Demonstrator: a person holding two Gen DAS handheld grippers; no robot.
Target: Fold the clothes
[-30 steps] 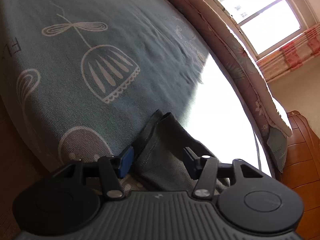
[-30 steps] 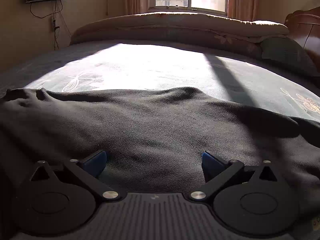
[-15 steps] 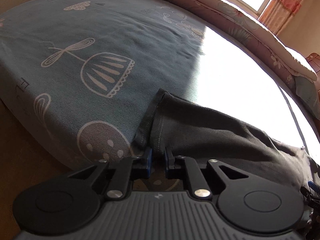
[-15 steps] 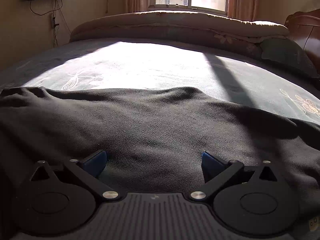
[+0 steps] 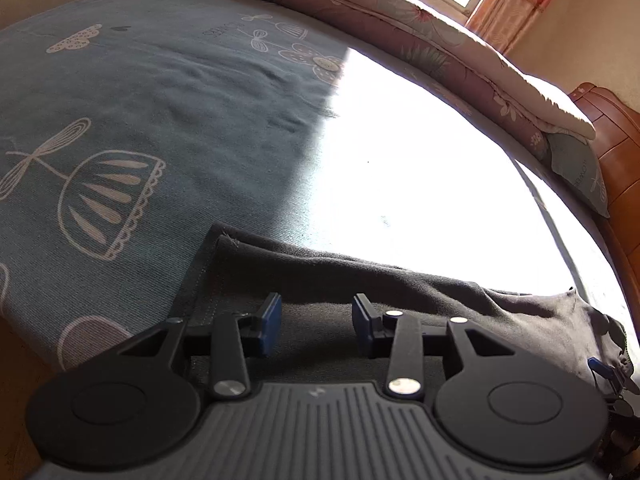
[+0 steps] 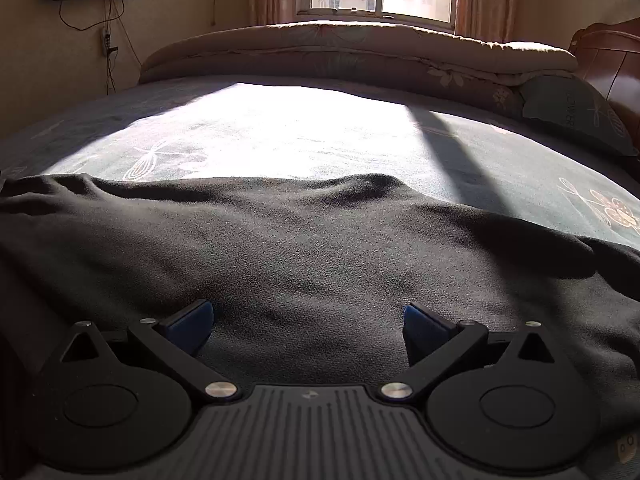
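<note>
Sunlight floods the teal patterned bedspread (image 5: 168, 92), where a dark garment (image 6: 320, 248) lies spread near the bed's edge. Both the left gripper (image 5: 316, 320) and the right gripper (image 6: 308, 326) hover over it, jaws apart, gripping nothing.

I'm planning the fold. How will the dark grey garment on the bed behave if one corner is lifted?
The dark grey knit garment probably goes limp and drapes: it already lies in soft ripples on the teal patterned bedsheet. It looks thin, so likely light. Its matte weave should not slip from the left tongs.
</note>
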